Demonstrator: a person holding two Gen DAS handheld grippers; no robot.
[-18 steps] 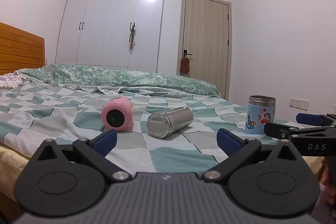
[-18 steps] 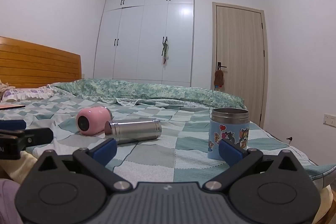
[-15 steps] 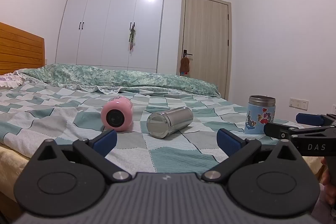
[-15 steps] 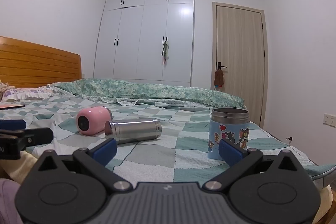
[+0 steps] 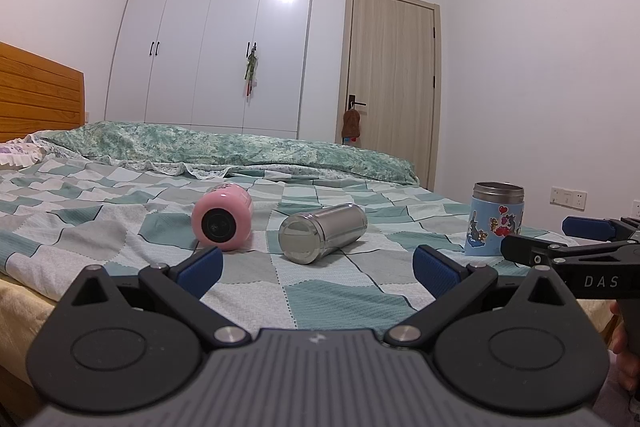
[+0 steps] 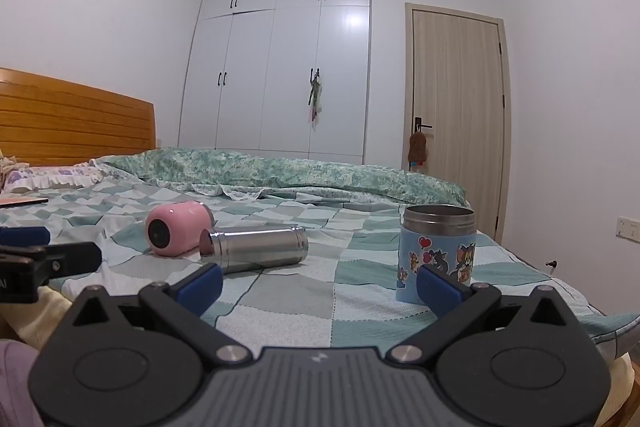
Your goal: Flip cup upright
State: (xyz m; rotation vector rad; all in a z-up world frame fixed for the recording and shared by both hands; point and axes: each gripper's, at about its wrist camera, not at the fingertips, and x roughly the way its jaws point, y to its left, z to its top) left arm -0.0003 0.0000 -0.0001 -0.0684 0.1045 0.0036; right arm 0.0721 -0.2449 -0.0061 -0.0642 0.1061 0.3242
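A bed (image 5: 344,303) covered in a green, grey and white checked quilt fills the lower half of both views. Three cups sit on it, in a row along its near edge.

The pink cup (image 5: 222,221) lies on its side toward the headboard end of the row. Its long axis runs from the near edge toward the far side of the bed, and a round end with a dark centre faces the left camera. Whether that end is the mouth or the base cannot be told.

The steel cup (image 5: 322,237) lies on its side just beside the pink one, close to it but apart in the left view. Its long axis slants across the quilt: a flat, shiny round end points toward the near edge, and the other end points away toward the foot end. In the right view (image 6: 256,247) it appears almost side-on.

The blue cup (image 6: 438,253), printed with cartoon figures, stands upright near the foot-end corner, its steel rim open upward, well apart from the other two.

The left gripper (image 5: 316,267) hovers off the near edge, its blue-tipped jaws spread wide, holding nothing. The right gripper (image 6: 318,287) is likewise spread and holding nothing, close in front of the blue cup.
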